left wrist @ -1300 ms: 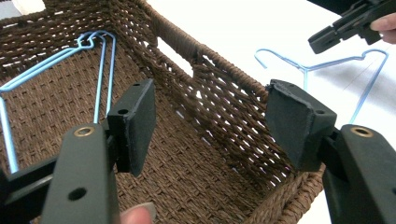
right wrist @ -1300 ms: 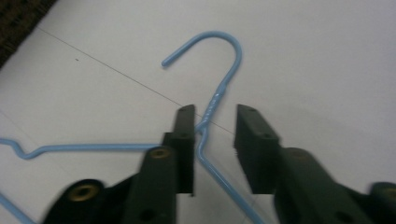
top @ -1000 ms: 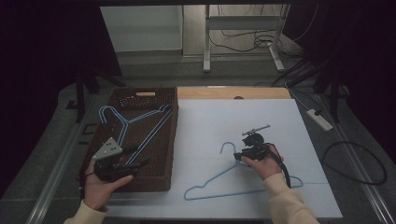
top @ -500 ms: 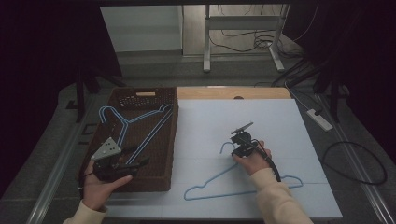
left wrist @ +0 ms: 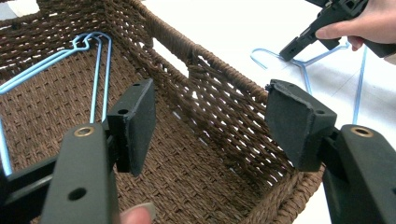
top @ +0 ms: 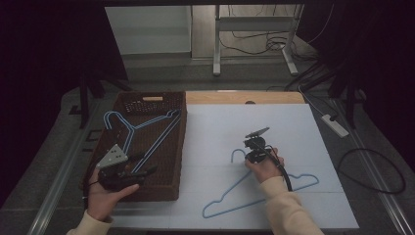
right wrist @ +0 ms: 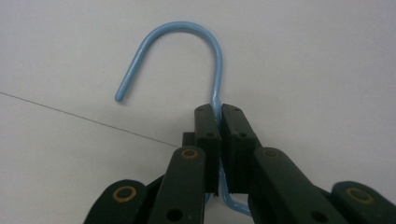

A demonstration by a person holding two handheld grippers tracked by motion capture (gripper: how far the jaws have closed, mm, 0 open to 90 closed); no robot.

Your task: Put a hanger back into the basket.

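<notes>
Hanger [top: 259,188], blue wire, lies flat on the white table [top: 293,127], just right of the wicker basket [top: 171,161]. Right tongs [right wrist: 218,112] have just been closing and now clamp the hanger's neck below its hook. Left tongs [left wrist: 210,126] stand wide open over the basket, holding nothing. Two more hangers [top: 137,129] lie inside the basket.

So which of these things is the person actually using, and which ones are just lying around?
In use:
- light blue wire hanger on the white table sheet, its neck pinched by the right gripper, whose jaws have just been closing
- brown woven wicker basket, already holding blue wire hangers
- left gripper, open over the basket

Lying about:
- white power strip
- black cable loop on the floor
</notes>
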